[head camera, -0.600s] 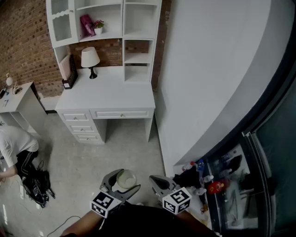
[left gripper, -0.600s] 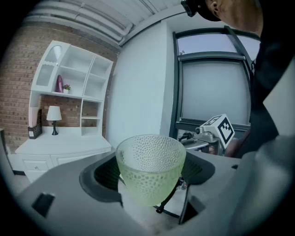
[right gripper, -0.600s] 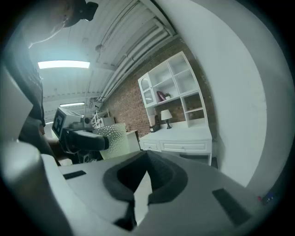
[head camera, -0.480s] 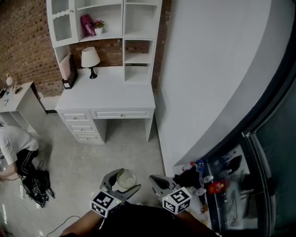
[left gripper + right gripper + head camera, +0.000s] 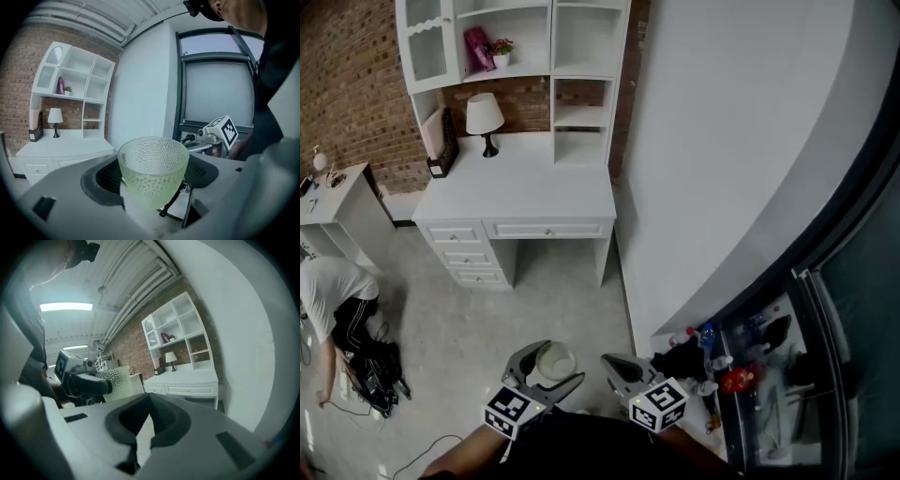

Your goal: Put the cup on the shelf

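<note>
- The white wall [image 5: 741, 141] fills the head view from 12 to 3 o'clock.
- The white desk [image 5: 516, 187] stands at 11 o'clock from the grippers, well apart from them, against brick.
- The shelf [image 5: 579, 105] sits on the desk's back edge, with a pink thing [image 5: 475, 49] and a small plant [image 5: 501, 52] in an upper bay.
- A person [image 5: 333, 291] bends over the floor at 9 o'clock, near a side table [image 5: 337, 202].
- Clutter [image 5: 708, 352] with a red thing and a blue cap lies at 3 o'clock, by the window's foot.
- The left gripper [image 5: 553, 366], at 6 o'clock, has its jaws spread wide and clasped on the cup, one pad on each side.
- The right gripper [image 5: 617, 364], just beside it at its 3 o'clock, has its jaw tips pressed together with nothing between them.
- Each gripper's cube [image 5: 508, 411] bears black-and-white square markers.
- The lamp [image 5: 482, 114] stands on the desk at its 10 o'clock corner.
- The cup [image 5: 152, 173], pale green dimpled glass, stands upright and mouth up in the left gripper, above the floor.
</note>
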